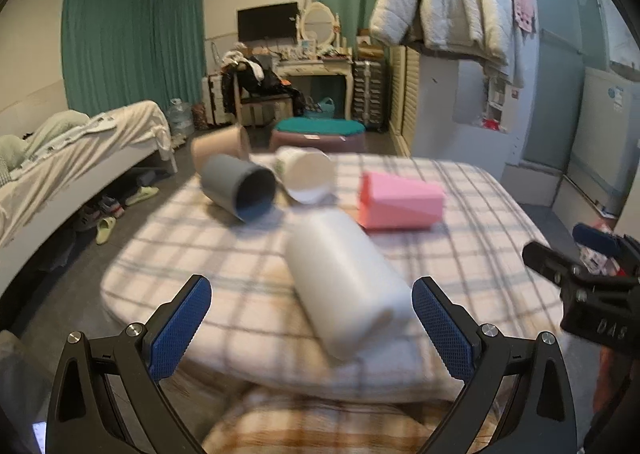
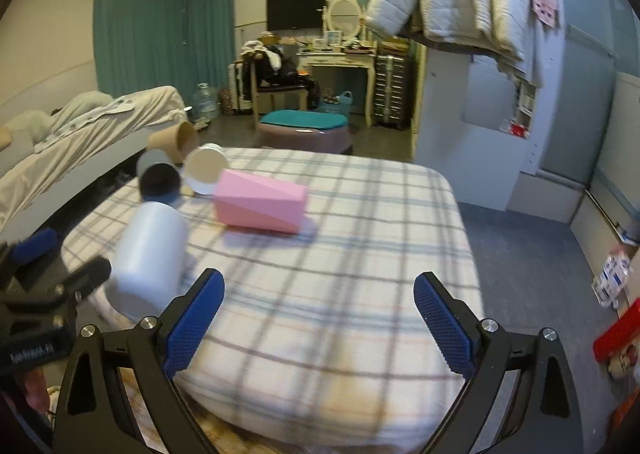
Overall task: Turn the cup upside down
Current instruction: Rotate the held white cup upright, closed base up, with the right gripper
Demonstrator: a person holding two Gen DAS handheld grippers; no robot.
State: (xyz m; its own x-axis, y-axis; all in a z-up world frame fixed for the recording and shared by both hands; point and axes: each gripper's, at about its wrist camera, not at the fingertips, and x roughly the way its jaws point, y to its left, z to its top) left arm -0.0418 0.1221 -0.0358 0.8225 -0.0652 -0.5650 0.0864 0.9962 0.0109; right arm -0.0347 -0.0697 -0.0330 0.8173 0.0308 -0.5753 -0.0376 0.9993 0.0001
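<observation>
Left claw [image 1: 312,318] hangs wide open, blue textured pads spread apart, gripping nothing, and between those pads lies the smooth white cylindrical plastic cup [image 1: 344,286], tipped on its side at the near edge of the checked-cloth tabletop [image 1: 472,214]. Neither pad touches it. Right claw [image 2: 319,316] is wide open too, empty, hovering over bare plaid, with the white cup [image 2: 148,258] just left of its left finger. Further back, a pink faceted cup [image 1: 400,202] lies on its side, near the white one but apart from it. Beyond that, a grey cylindrical cup [image 1: 240,190] is on its side with its dark mouth toward the camera, just beside a white paper cup [image 1: 306,174], also tipped over. A tan paper cup [image 1: 220,144] lies at the far left edge, behind the grey one. Right claw [image 1: 580,254] shows at the right edge of the left wrist view, off the tabletop's side.
</observation>
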